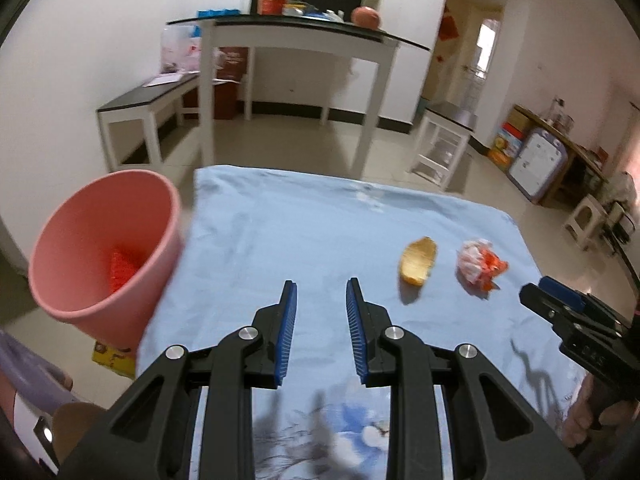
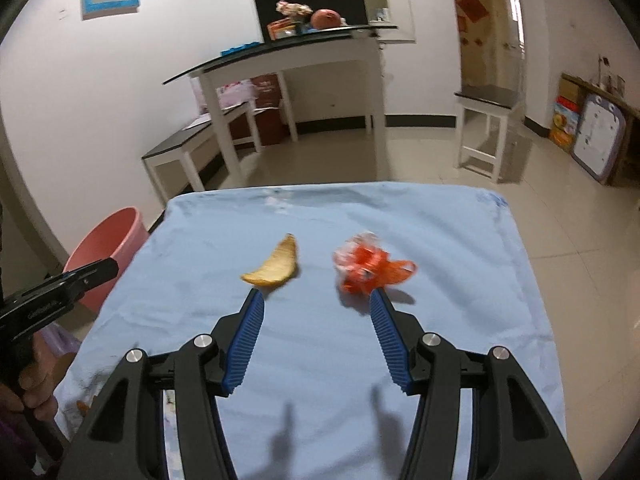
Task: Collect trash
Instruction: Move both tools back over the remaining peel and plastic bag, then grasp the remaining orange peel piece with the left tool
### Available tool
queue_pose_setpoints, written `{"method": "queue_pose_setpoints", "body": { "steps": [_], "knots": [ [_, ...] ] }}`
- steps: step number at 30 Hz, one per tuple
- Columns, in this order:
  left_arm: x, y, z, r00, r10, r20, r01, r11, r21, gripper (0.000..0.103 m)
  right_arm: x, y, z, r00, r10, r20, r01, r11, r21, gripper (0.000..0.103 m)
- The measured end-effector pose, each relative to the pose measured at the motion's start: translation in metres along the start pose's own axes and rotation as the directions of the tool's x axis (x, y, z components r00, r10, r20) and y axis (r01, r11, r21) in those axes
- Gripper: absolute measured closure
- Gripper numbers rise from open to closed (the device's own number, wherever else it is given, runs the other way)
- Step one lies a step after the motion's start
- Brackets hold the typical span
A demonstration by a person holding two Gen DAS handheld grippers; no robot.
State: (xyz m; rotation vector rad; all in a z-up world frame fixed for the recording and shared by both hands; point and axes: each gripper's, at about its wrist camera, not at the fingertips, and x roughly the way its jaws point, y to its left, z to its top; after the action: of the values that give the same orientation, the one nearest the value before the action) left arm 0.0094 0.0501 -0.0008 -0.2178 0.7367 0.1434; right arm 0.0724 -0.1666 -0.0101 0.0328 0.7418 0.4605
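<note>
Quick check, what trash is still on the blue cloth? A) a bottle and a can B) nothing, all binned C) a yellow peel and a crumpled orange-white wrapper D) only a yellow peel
C: the yellow peel and the crumpled orange-white wrapper both lie on the blue cloth, apart from each other, ahead of the open right gripper; the pink bin already holds something red.

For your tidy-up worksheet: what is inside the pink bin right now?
In the bin, one crumpled red-orange piece lies at the bottom. The near wall hides part of the floor of the bin, so more could be there unseen.
</note>
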Motion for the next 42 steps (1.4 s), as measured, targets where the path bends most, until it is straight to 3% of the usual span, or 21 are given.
{"method": "queue_pose_setpoints", "body": {
  "steps": [7,16,36,42],
  "knots": [
    [0.017,-0.025,0.006,0.998,-0.049,-0.028,0.050,0.998,0.038,0.078,0.005,-0.025,-0.004,1.000,-0.023,-0.013,0.024,0.999,0.044,0.048],
    [0.055,-0.054,0.012,0.985,-0.128,-0.119,0.131,0.991,0.020,0.078,0.015,-0.041,-0.004,0.999,-0.017,-0.037,0.020,0.997,0.080,0.048],
    [0.130,-0.067,0.011,0.959,-0.119,-0.255,0.102,0.992,-0.079,0.078,0.036,-0.058,0.000,0.998,-0.006,-0.066,0.013,0.993,0.115,0.048],
    [0.135,-0.068,0.012,0.962,-0.134,-0.239,0.120,0.990,-0.071,0.078,0.039,-0.060,0.002,0.998,0.007,-0.067,0.001,0.993,0.119,0.048]
  ]
}}
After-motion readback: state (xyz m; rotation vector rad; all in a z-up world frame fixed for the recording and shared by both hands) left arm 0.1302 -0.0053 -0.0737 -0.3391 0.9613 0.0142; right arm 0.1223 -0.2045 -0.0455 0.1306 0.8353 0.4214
